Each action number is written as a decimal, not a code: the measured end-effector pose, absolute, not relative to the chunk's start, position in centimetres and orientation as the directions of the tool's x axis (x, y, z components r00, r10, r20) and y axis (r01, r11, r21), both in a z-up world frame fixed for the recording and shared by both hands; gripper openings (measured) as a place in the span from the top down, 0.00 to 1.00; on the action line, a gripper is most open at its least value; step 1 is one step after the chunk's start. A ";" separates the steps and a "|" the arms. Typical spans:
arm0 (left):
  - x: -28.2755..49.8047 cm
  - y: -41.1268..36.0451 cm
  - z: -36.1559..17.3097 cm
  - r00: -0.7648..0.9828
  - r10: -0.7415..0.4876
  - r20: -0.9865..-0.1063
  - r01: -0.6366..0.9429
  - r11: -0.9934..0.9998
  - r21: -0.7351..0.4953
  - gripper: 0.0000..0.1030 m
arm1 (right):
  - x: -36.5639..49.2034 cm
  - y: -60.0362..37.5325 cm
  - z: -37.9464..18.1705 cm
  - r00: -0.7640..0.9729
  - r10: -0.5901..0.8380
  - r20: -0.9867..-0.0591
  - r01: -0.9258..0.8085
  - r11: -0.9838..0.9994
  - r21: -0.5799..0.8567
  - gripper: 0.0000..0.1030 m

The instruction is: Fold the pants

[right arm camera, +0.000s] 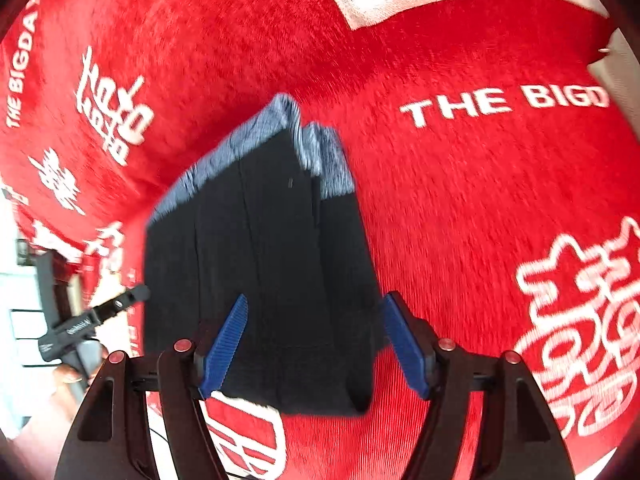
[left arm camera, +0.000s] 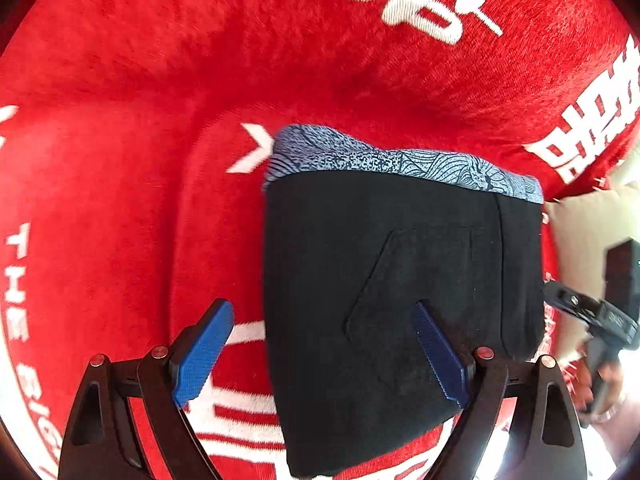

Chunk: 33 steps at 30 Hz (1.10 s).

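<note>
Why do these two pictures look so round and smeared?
Both views bulge from fisheye lenses, with dark corners. Right wrist view: motion blur smears the folded pants and the red cloth's lettering. Left wrist view: the pants look sharper; white glare washes out the lower right.

Red cloth (left arm camera: 140, 80), perhaps white-lettered.

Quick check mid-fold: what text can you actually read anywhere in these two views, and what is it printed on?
"THE BIGD", cut off at the edge: white print on the red plush cloth, right wrist view.
"THE BIGDA", cut off: same cloth, upper left edge there.
White Chinese-style characters on the cloth: too blurred to read.
Small lettering on the other black claw: too small.
Folded black pants: none.
</note>
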State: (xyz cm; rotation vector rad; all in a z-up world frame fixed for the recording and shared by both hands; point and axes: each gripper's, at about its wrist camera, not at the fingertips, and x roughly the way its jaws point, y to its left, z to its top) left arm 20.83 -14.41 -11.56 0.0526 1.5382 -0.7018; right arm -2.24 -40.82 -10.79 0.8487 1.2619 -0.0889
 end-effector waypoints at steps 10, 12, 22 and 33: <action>21.7 -15.4 -15.6 -0.333 -0.458 -0.824 0.439 0.698 -0.566 0.11 | -1.7 -44.2 -15.3 0.349 0.596 -0.723 0.385 0.612 0.691 0.27; 21.4 -16.1 -15.7 -0.344 -0.462 -0.818 0.439 0.690 -0.575 0.08 | -1.8 -44.0 -16.0 0.353 0.623 -0.698 0.374 0.590 0.715 0.27; 20.0 -17.1 -14.4 -0.242 -0.472 -0.848 0.439 0.726 -0.530 0.21 | -2.3 -44.7 -18.1 0.376 0.700 -0.607 0.449 0.435 0.780 0.41; 19.1 -15.3 -10.1 -0.169 -0.488 -0.856 0.464 0.727 -0.506 0.43 | -4.1 -44.4 -14.5 0.464 0.697 -0.547 0.453 0.344 0.822 0.62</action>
